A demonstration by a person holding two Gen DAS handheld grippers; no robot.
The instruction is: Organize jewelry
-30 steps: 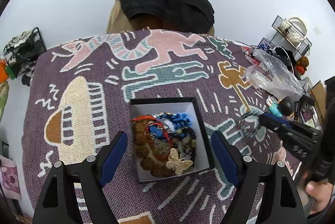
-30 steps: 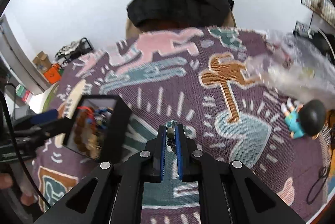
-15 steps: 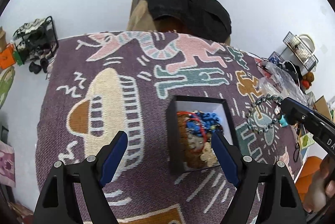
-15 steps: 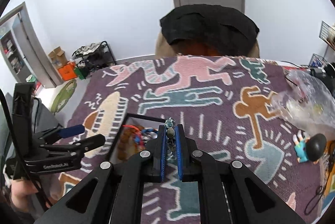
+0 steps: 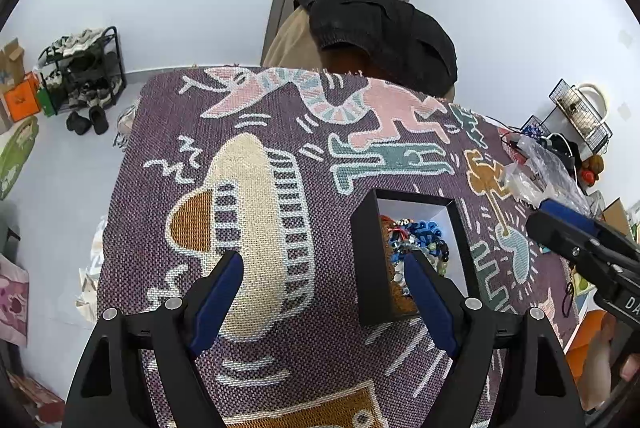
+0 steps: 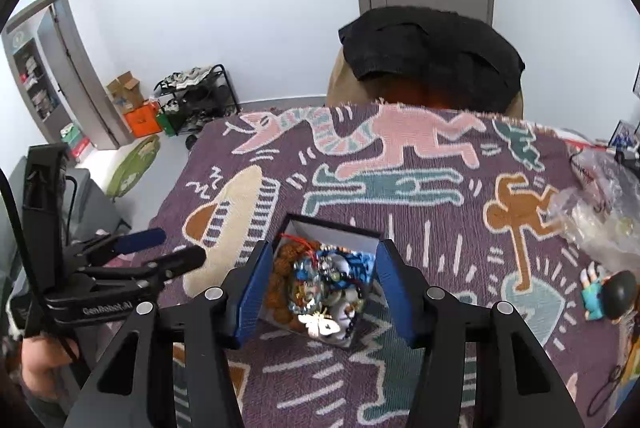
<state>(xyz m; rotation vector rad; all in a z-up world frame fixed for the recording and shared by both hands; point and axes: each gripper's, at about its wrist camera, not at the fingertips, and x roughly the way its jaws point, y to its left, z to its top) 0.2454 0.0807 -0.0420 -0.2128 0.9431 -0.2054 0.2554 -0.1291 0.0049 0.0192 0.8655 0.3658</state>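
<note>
Right tongs (image 6: 318, 286) just opening, nothing between, box (image 6: 362, 234) below; left tongs (image 5: 322, 298) released; beads (image 6: 316, 280) light, slippery, tangle-prone; pinch single strand.

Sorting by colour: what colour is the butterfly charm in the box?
Pale gold butterfly charm, clearest in the right wrist view.

black box (image 6: 362, 233), purple figure-patterned cloth (image 5: 280, 328), blue fingers (image 6: 253, 290)

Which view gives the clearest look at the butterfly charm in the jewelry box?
The right wrist view: the butterfly charm lies in plain sight on top of the pile at the near end of the black box. In the left wrist view, the box wall and that gripper's finger hide it.
</note>
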